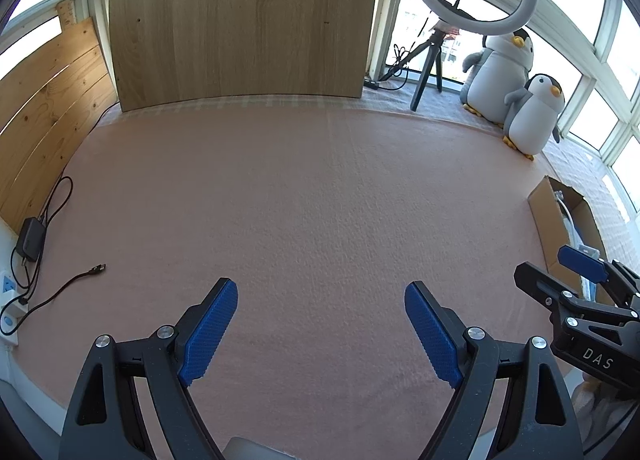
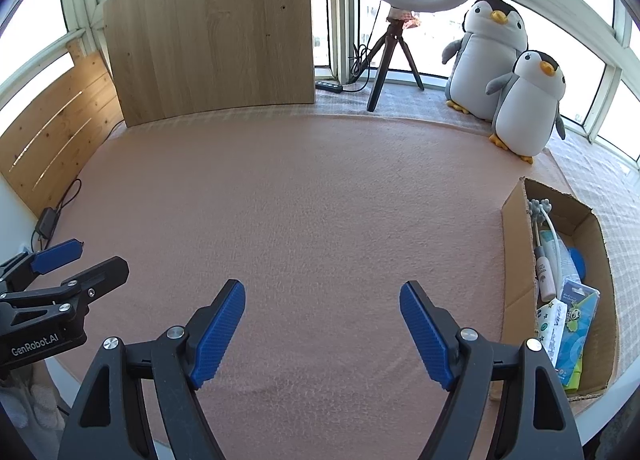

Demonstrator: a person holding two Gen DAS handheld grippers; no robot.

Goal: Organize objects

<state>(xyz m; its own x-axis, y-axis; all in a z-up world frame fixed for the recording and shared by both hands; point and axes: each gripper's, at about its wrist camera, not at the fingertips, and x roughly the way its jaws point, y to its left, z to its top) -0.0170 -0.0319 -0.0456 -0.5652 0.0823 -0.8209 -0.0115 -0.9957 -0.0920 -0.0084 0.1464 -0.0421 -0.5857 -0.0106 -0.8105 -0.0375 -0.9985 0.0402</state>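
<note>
My bench, under its pink cloth, lies bare ahead of both claws. The cardboard box sits at its right edge, in front of the two plush penguins; inside it I make out a pink tube and a blue card pack, the rest probably toiletries. Left claw and right claw both stand spread apart, holding nothing. My worry: reaching into the box, a finger could catch the near wall and drag the box off the edge.
</note>
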